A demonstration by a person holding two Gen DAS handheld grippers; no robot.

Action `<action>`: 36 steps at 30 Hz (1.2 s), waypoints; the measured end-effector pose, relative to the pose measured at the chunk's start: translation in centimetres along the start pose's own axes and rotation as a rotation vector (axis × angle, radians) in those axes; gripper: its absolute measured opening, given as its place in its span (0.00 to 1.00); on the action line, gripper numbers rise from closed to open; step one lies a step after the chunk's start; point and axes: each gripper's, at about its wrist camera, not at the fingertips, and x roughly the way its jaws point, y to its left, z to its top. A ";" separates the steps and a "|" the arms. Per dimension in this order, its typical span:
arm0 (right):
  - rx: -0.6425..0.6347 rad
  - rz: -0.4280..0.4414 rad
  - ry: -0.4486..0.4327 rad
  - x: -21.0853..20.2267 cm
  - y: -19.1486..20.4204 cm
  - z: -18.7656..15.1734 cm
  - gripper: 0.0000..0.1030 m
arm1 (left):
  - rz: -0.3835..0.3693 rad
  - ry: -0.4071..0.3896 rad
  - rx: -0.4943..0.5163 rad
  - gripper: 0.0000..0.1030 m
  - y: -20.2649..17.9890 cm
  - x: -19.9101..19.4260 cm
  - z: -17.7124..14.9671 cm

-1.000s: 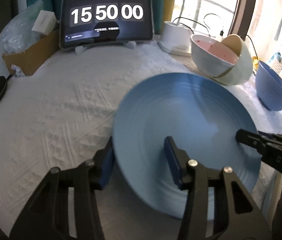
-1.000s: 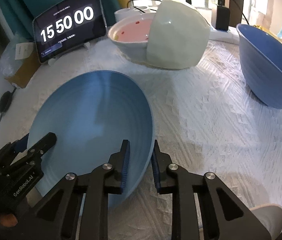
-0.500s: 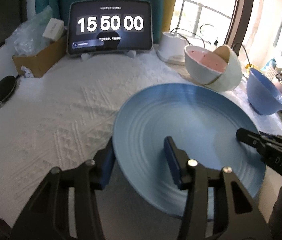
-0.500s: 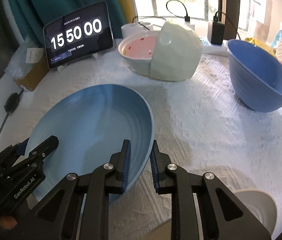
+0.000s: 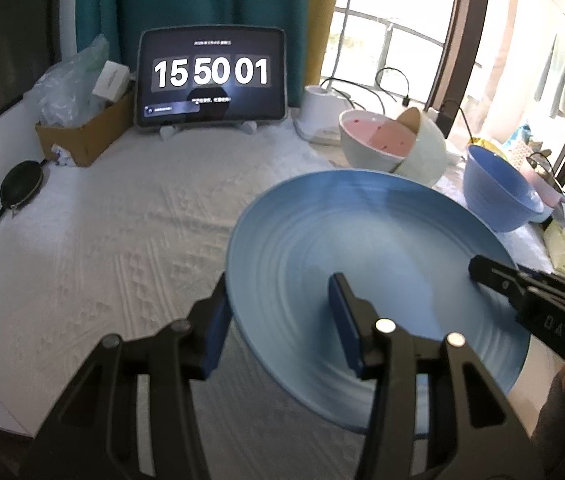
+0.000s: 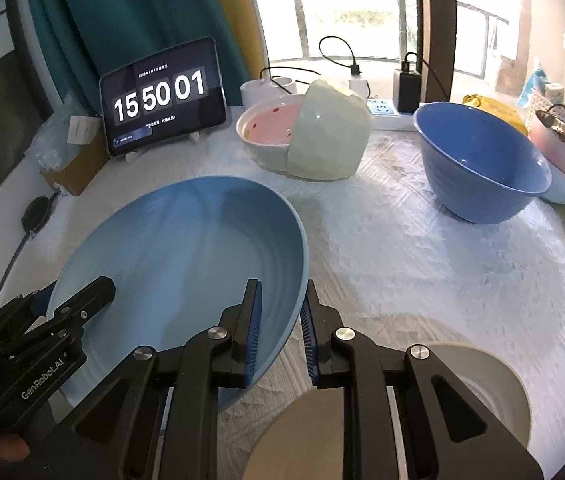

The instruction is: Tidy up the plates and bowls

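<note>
A large light-blue plate (image 5: 362, 264) is held up off the white tablecloth between both grippers. My left gripper (image 5: 278, 328) straddles its left rim, jaws wide, one finger under and one over. My right gripper (image 6: 280, 332) is shut on the plate's right rim (image 6: 298, 280). The plate also fills the left of the right wrist view (image 6: 178, 264). A pink-lined bowl (image 6: 270, 132) leans against a tipped pale-green bowl (image 6: 326, 132) at the back. A dark-blue bowl (image 6: 478, 160) stands at the right. A beige plate (image 6: 482, 384) lies under my right gripper.
A tablet clock (image 5: 210, 76) stands at the back. A cardboard box with plastic bags (image 5: 78, 124) is at the back left, with a black round object (image 5: 20, 186) near it. A power strip and cables (image 6: 386, 108) and a pink pot (image 6: 562, 144) are at the back right.
Both grippers have lifted the blue plate higher and drawn back from the table; the view is wider. The beige plate has come into the right wrist view.
</note>
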 end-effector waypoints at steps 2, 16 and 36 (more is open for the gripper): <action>0.004 -0.003 -0.010 -0.6 -0.2 -0.2 0.20 | -0.003 -0.006 0.005 0.47 -0.4 -0.5 -0.1; 0.030 -0.012 -0.068 -4.1 -1.5 -1.6 0.20 | -0.027 -0.043 0.043 0.47 -2.7 -3.4 -0.9; 0.104 -0.031 -0.104 -7.9 -5.3 -4.9 0.20 | -0.064 -0.048 0.127 0.47 -7.4 -5.5 -2.9</action>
